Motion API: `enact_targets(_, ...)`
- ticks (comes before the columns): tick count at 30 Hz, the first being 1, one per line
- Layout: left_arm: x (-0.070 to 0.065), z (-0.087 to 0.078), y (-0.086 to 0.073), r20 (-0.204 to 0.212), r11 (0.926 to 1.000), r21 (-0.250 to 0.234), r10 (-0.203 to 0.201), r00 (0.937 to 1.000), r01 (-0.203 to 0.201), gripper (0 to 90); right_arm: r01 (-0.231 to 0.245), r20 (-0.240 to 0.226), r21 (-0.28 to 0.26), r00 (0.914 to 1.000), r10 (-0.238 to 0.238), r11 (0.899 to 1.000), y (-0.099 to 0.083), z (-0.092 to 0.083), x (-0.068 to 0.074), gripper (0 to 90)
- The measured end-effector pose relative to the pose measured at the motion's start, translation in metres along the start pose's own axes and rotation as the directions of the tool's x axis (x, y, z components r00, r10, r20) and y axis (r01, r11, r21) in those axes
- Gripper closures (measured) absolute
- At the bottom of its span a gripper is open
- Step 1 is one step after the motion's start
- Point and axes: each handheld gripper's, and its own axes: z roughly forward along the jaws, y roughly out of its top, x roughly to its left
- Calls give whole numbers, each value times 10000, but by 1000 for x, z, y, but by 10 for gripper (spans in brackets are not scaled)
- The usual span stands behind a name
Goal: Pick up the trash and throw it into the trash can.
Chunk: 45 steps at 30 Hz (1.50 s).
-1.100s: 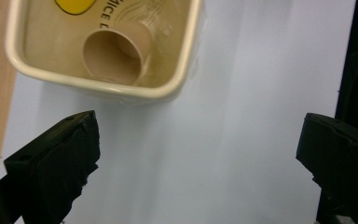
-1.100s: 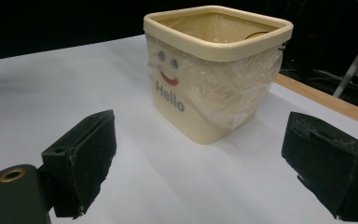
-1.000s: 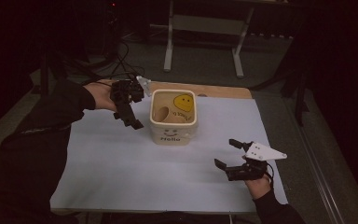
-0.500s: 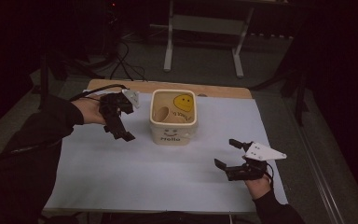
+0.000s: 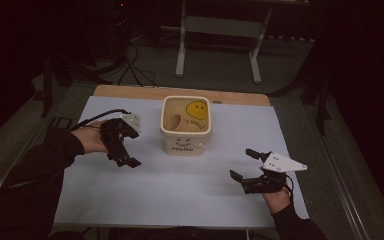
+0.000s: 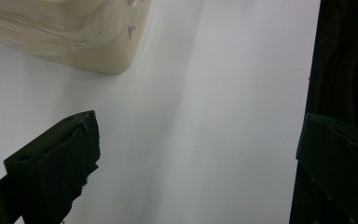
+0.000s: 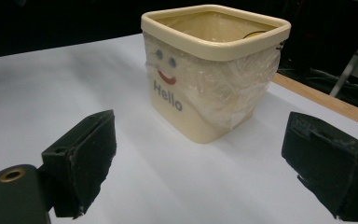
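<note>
Since a second ago the left tongs (image 5: 121, 148) have drawn away from the cream container (image 5: 186, 125) and now hang over the white sheet (image 5: 170, 190) to its left, tilted downward, jaws spread wide with nothing between them. Right tongs (image 5: 244, 164) sit unmoved near the front right of the desk (image 5: 180, 93), jaws likewise wide and empty, aimed at the container (its near face reads "Hello" under a small smile). That container stands upright toward the back middle of the sheet, clear plastic wrapped round its walls, a yellow smiley (image 5: 198, 109) inside.
</note>
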Motion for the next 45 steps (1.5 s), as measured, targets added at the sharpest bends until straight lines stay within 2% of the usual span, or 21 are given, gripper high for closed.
enact_targets(5,-3,5,-10,143,9973,-674,-277,9995,286,6,19,15,-7,10000,-19,10000,0,0,0,100)
enact_targets(8,-6,13,-15,52,9955,-876,-349,9994,353,6,1,15,-6,10000,-1,10000,0,0,0,99)
enact_targets(10,-9,19,-17,98,9939,-1039,-357,9993,365,6,-18,-6,-8,10000,18,10000,0,0,0,99)
enact_targets(12,-10,24,-20,318,9933,-1120,-238,9992,272,6,-22,-23,9,10000,22,10000,0,0,-1,100)
enact_targets(13,-12,27,-22,234,9919,-1254,-151,9996,179,6,-15,-26,10,10000,15,10000,0,0,-1,99)
enact_targets(17,-14,37,-26,325,9822,-1842,-322,9990,377,6,-25,-19,36,10000,26,10000,0,1,0,100)
enact_targets(23,-21,53,-32,638,9770,-2054,-445,9970,567,6,11,-4,61,10000,-11,10000,0,1,0,100)
enact_targets(25,-23,57,-34,611,9733,-2189,-575,9965,696,6,-5,-1,51,10000,5,10000,0,1,0,100)
enact_targets(31,-29,69,-42,658,9531,-2657,-1320,9891,1449,6,91,15,47,10000,-91,9999,0,0,0,100)
enact_targets(36,-36,80,-48,766,9446,-2798,-1564,9847,1718,6,143,41,54,9999,-143,9999,0,0,1,100)
enact_targets(39,-40,87,-50,686,9417,-2747,-1821,9809,1940,6,99,48,45,9999,-99,9999,0,0,0,100)
enact_targets(41,-41,89,-52,562,9424,-2669,-1934,9795,2014,6,83,40,37,10000,-83,10000,0,0,0,100)
enact_targets(43,-43,91,-54,607,9336,-2869,-2058,9767,2145,6,82,29,48,10000,-82,10000,0,0,0,100)
enact_targets(45,-44,93,-56,564,9281,-2929,-2231,9732,2297,6,97,29,46,9999,-97,9999,0,0,0,100)
